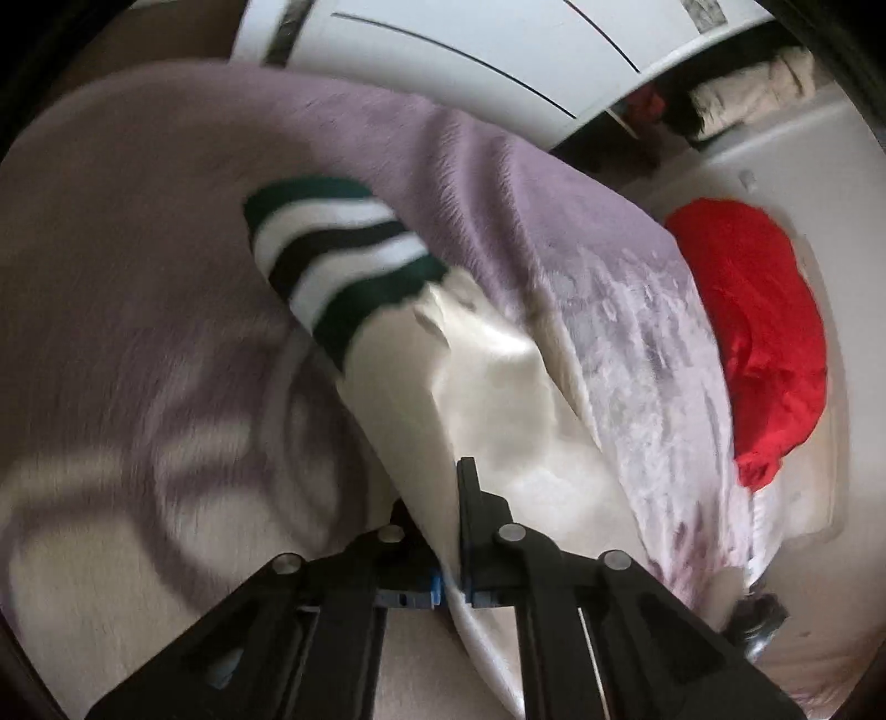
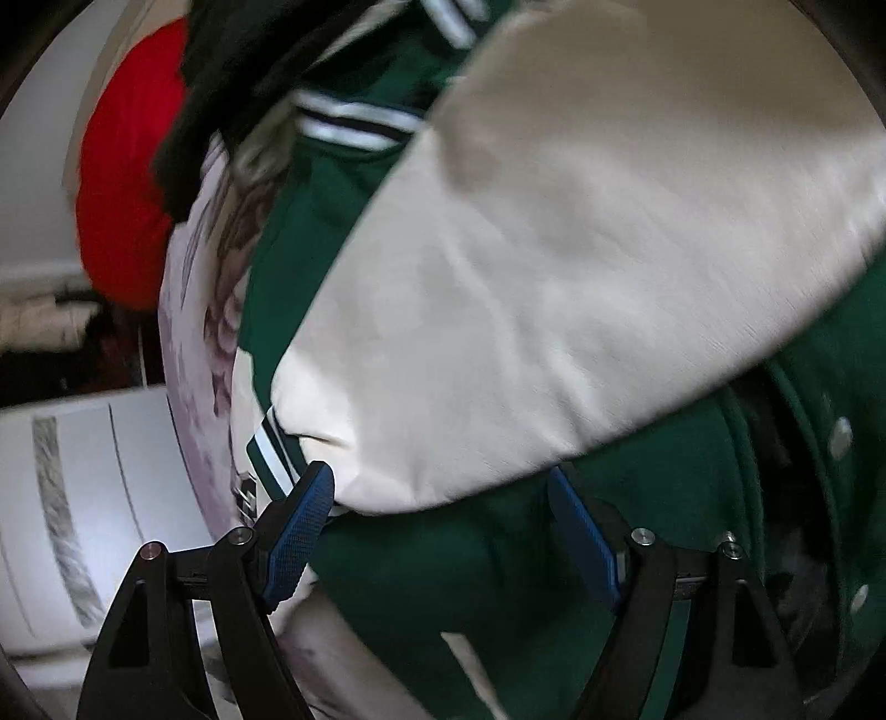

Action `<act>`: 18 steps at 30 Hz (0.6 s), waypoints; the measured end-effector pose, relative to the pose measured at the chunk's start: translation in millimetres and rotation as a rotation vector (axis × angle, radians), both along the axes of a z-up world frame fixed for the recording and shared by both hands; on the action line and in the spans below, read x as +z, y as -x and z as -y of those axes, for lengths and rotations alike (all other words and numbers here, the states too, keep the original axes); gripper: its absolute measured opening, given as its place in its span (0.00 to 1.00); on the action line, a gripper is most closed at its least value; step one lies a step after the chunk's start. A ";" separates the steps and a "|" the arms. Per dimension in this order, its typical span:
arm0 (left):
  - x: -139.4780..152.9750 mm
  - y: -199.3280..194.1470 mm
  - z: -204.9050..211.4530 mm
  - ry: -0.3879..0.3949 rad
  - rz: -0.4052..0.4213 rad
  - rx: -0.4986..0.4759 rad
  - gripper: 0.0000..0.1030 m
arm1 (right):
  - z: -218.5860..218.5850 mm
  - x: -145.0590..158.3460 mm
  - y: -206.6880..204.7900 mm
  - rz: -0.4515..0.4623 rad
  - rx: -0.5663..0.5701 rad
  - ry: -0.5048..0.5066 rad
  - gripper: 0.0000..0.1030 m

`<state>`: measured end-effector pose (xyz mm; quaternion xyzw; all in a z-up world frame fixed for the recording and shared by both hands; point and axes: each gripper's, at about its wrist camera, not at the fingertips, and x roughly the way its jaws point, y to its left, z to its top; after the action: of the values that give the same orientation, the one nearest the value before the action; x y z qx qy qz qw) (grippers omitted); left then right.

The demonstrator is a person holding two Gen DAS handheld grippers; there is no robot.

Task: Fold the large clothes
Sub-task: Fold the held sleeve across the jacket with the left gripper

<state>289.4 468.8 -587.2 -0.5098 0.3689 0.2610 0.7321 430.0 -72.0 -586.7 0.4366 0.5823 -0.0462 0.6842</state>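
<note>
A green varsity jacket with cream sleeves lies on a lilac fuzzy blanket (image 1: 138, 277). In the left wrist view one cream sleeve (image 1: 470, 376) runs up from my left gripper (image 1: 454, 498) to its green, white and black striped cuff (image 1: 343, 260). The gripper is shut on the sleeve fabric. In the right wrist view the other cream sleeve (image 2: 581, 249) lies across the green jacket body (image 2: 443, 581). My right gripper (image 2: 440, 476) stands open just above the body at the sleeve's edge, and its blue pads (image 2: 302, 531) touch nothing. Metal snaps (image 2: 840, 437) line the jacket's front at the right.
A red garment (image 1: 758, 332) lies beyond the blanket's edge, also seen as the red garment (image 2: 122, 194) in the right wrist view, with a black garment (image 2: 232, 66) beside it. White furniture (image 1: 443, 44) stands behind the blanket. Folded pale cloth (image 1: 747, 94) sits at the back right.
</note>
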 end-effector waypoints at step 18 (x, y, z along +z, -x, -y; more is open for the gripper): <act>12.7 -25.2 14.4 -0.147 -0.084 -0.150 0.02 | -31.6 3.5 -25.9 -0.275 0.410 0.997 0.80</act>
<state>314.6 454.5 -574.4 -0.4144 0.4161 0.2529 0.7689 455.9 -40.4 -583.2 -0.0721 0.6469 -0.2386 0.7207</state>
